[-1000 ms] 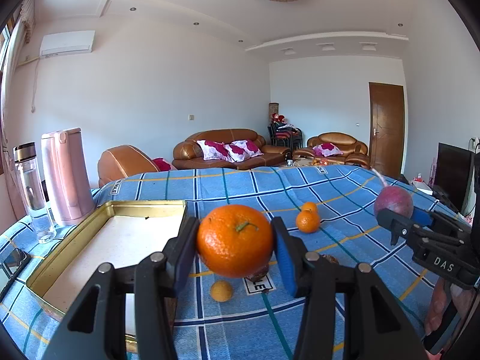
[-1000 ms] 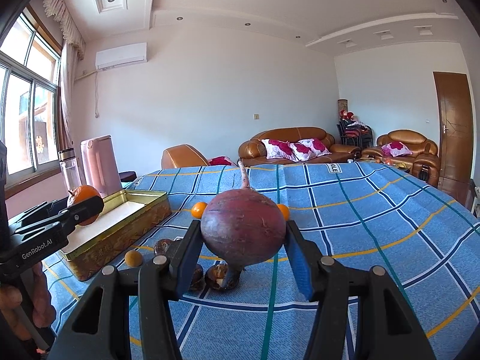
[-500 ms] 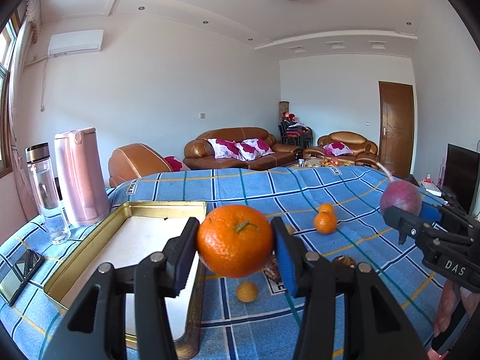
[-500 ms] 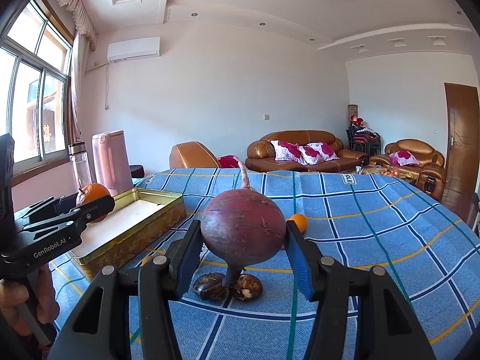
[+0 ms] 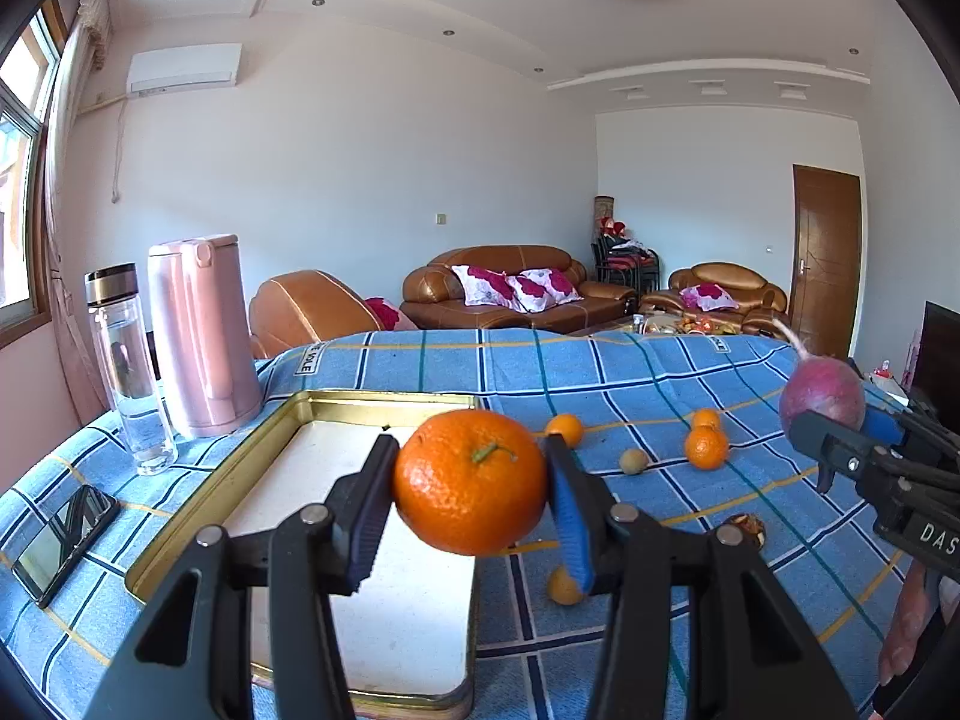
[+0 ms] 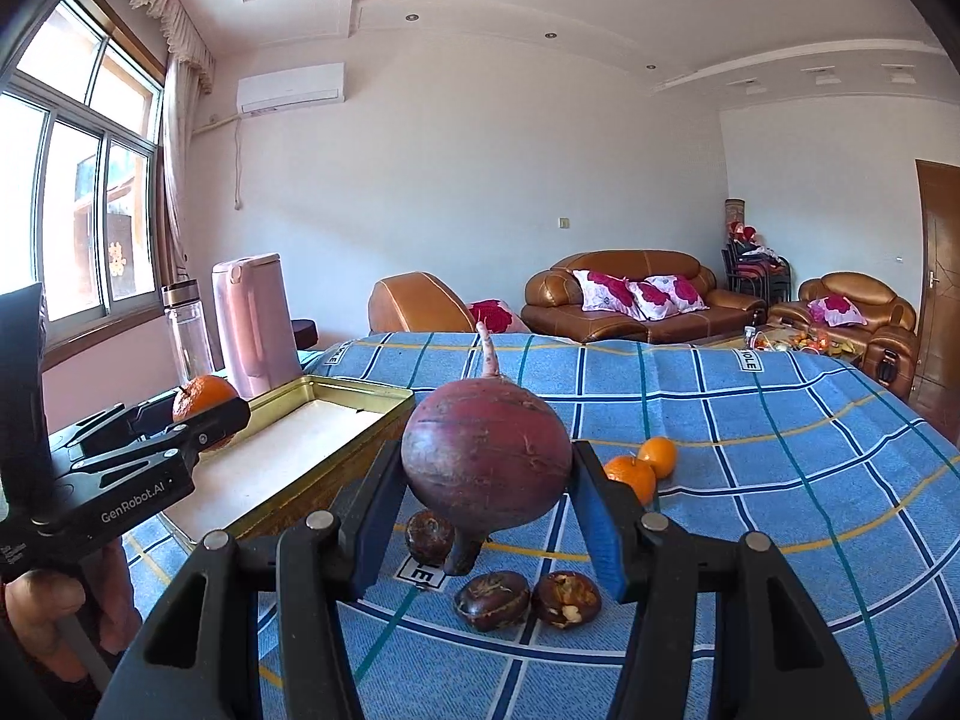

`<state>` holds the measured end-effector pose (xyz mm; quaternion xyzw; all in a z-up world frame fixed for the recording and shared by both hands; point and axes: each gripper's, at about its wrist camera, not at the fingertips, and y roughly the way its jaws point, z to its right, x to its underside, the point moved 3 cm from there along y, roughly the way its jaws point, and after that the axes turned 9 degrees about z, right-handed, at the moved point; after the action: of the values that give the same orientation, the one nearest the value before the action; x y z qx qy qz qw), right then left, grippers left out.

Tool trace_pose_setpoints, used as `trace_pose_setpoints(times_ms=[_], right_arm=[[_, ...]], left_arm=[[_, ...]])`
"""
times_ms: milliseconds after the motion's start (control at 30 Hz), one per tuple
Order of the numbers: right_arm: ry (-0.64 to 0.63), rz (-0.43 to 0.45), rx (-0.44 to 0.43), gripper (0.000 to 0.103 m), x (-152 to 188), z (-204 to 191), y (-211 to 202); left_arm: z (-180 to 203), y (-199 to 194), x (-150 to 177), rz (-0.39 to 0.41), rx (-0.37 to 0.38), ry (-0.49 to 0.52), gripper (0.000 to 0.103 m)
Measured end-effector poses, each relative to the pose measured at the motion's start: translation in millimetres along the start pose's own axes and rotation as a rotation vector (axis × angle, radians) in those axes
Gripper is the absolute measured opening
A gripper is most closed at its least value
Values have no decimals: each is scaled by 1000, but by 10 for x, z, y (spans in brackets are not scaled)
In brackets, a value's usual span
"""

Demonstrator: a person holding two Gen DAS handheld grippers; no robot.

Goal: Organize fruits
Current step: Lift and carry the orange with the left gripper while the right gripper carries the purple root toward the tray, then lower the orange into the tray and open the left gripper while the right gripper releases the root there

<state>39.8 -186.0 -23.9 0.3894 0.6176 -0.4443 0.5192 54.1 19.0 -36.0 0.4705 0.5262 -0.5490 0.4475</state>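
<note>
My left gripper (image 5: 471,495) is shut on a large orange (image 5: 471,480) and holds it in the air above the right side of a gold metal tray (image 5: 216,480) with a white floor. My right gripper (image 6: 486,507) is shut on a dark red beet-like root (image 6: 486,468) with a thin pink tail, held above the blue checked tablecloth (image 6: 780,480). The right gripper also shows at the right of the left wrist view (image 5: 840,438). The left gripper shows at the left of the right wrist view (image 6: 210,414), over the tray (image 6: 336,420).
Small oranges (image 5: 705,447) and a brownish fruit (image 5: 633,461) lie on the cloth right of the tray. Dark chestnut-like pieces (image 6: 492,600) lie under the right gripper. A pink kettle (image 5: 201,336), a glass bottle (image 5: 129,372) and a phone (image 5: 63,540) stand left of the tray.
Both grippers have moved left and a little higher with their loads. The orange has gone from beside the tray's right edge to over the tray. The beet is now closer to the tray.
</note>
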Motion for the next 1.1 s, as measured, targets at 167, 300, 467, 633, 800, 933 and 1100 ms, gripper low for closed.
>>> trace_pose_setpoints(times_ms=[167, 300, 467, 633, 800, 933, 1100], right_arm=[[-4, -15, -21, 57, -24, -98, 97], [-16, -33, -32, 57, -31, -177, 185], [-24, -58, -56, 57, -34, -290, 312], [-21, -81, -83, 57, -62, -407, 466], [-34, -104, -113, 57, -89, -561, 626], [-53, -120, -134, 57, -105, -708, 740], [-58, -154, -156, 57, -110, -830, 886]], left_arm=[[-104, 28, 17, -13, -12, -10, 50], [-188, 72, 31, -24, -32, -11, 50], [-320, 133, 47, -37, -48, -23, 50], [-478, 214, 82, -75, -83, -31, 50], [-611, 260, 100, -96, -119, -34, 50], [-699, 299, 115, -108, -135, -36, 50], [-794, 376, 149, -140, -159, -21, 50]])
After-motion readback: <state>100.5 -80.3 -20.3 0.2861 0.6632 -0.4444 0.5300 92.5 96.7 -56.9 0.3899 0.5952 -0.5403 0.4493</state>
